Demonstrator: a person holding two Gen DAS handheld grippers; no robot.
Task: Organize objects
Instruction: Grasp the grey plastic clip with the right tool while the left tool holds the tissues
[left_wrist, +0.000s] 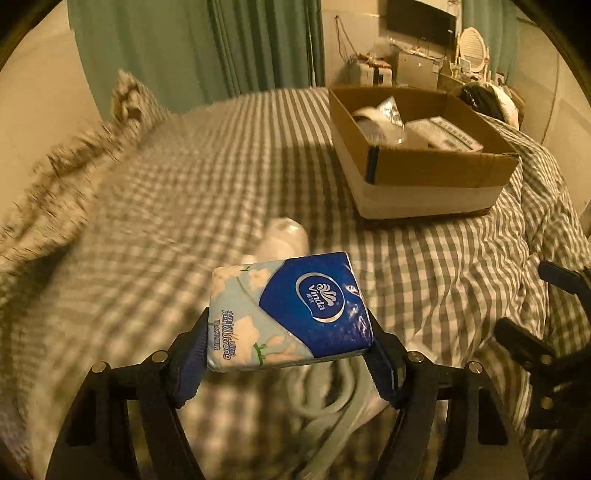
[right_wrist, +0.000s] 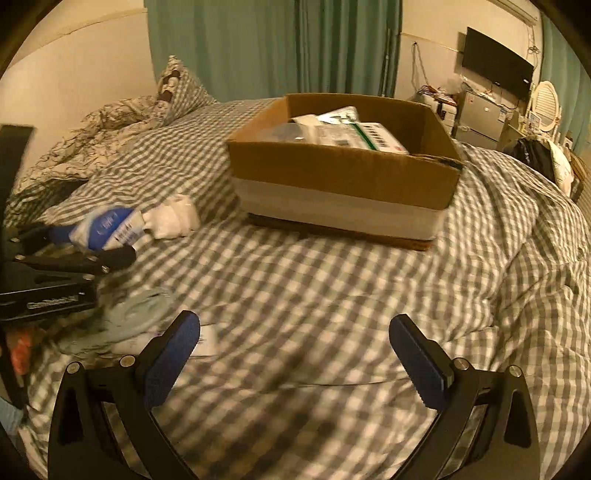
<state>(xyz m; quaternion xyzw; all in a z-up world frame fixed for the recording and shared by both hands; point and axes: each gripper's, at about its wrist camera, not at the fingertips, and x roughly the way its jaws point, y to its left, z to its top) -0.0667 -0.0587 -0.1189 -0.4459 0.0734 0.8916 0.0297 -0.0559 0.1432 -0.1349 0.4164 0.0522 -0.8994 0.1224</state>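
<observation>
Tissue pack (left_wrist: 290, 312) sits clamped in the left tongs (left_wrist: 288, 354), above the bed (left_wrist: 184, 206); the cardboard box (left_wrist: 439, 166) lies toward one o'clock. Right tongs (right_wrist: 295, 354) gape empty.

Home bedroom, checked bed (right_wrist: 332, 295), green curtains (right_wrist: 277, 48), wall television (right_wrist: 496, 66)

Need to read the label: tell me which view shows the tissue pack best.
Left wrist view: the tissue pack fills the centre, sharp, logo readable, clamped in the left gripper. The right wrist view shows it small and blurred at the left edge.
</observation>
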